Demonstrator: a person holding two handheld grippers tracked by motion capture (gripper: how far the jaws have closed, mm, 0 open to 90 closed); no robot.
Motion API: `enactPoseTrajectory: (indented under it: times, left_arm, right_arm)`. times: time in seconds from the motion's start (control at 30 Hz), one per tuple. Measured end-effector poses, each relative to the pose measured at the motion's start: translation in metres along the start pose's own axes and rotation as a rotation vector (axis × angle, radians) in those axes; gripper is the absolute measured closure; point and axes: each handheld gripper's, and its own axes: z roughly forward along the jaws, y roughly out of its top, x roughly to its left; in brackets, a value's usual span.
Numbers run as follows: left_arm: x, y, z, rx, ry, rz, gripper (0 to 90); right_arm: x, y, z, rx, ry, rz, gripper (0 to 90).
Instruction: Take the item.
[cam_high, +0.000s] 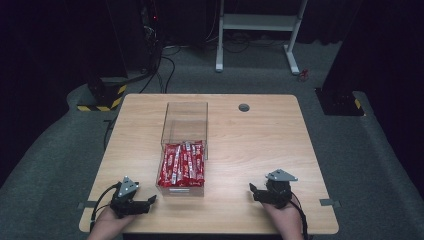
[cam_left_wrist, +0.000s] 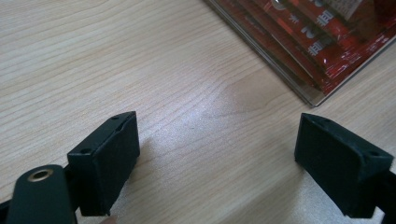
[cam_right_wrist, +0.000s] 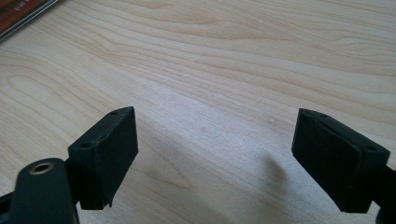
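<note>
So the table takes up most of what I see, pale wood and bare except for one clear box standing a little left of the middle, its long side running away from me. The far half of the box is empty; the near half holds a stack of red packets lying flat, packed side by side up against the wall closest to me, which I judge keeps them within easy reach. My left gripper rests on the near edge just beside the box's near left corner, jaws spread wide with nothing between them, pointing toward the packets. My right gripper sits well apart from the box on the other side, jaws likewise parted and empty, aimed inward. I judge both are parked ready before any reach into the box.
</note>
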Motion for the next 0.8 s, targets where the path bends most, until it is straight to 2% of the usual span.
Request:
enactPoseTrajectory:
  times: [0.8]
  left_arm:
    - [0.0,0.0,0.0,-0.001,0.0,0.0,14.3]
  right_arm:
    - [0.02,0.001,0.005,-0.004,0.064,-0.036,16.7]
